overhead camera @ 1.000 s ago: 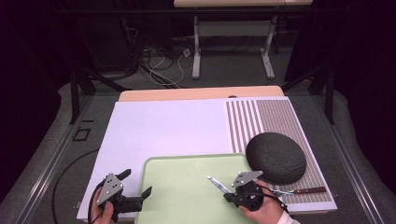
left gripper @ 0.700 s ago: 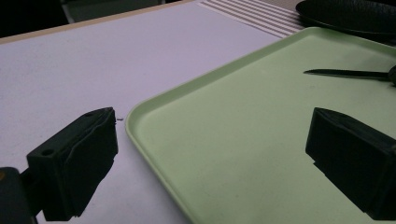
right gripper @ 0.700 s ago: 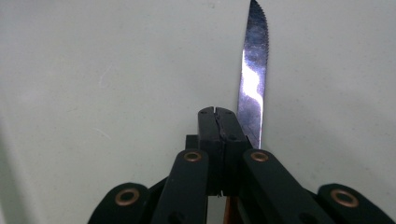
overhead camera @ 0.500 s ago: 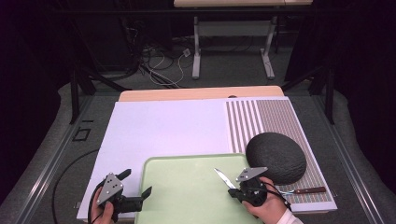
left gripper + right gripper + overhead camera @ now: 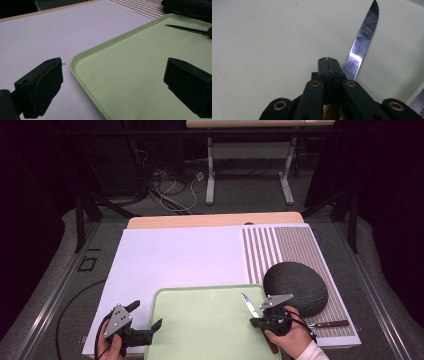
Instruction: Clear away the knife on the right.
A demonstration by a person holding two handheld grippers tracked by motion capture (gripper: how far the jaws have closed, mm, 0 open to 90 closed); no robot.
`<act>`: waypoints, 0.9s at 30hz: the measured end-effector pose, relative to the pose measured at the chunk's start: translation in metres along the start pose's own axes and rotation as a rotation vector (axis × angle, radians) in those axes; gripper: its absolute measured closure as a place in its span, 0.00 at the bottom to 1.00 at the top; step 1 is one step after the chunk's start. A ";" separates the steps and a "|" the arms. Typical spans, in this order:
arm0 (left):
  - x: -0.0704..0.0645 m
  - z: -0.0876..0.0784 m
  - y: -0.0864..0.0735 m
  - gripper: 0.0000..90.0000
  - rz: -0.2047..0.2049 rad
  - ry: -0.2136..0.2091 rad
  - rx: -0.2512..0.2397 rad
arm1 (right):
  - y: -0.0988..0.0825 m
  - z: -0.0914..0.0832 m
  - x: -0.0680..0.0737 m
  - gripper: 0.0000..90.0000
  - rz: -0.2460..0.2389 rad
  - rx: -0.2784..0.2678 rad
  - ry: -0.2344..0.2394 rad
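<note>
While clamped on knife [image 5: 362,45], right tool [image 5: 329,60] over tray [image 5: 200,320].

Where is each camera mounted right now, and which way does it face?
High view: above the person's side, facing forward and down on the table; both hands, left gripper and right gripper show.
Left gripper view: rides the left gripper, looking between open jaws across the green tray.
Right gripper view: rides the right gripper, jaws shut on the knife, over the tray.
Shared: tray and knife appear in all three.
</note>
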State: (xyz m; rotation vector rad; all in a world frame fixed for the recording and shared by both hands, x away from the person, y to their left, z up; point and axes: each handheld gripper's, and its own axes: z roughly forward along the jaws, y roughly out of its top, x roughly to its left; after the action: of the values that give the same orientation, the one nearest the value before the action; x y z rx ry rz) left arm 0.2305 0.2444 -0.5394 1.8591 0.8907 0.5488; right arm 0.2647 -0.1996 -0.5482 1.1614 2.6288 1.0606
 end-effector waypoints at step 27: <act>0.001 0.007 0.005 0.03 0.013 -0.025 -0.010 | -0.013 -0.016 -0.014 1.00 0.069 -0.001 -0.054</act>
State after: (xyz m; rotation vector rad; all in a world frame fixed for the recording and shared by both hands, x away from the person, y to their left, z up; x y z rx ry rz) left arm 0.2373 0.2400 -0.5382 1.8600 0.8581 0.5362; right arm 0.2611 -0.2245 -0.5470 1.2708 2.5648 1.0258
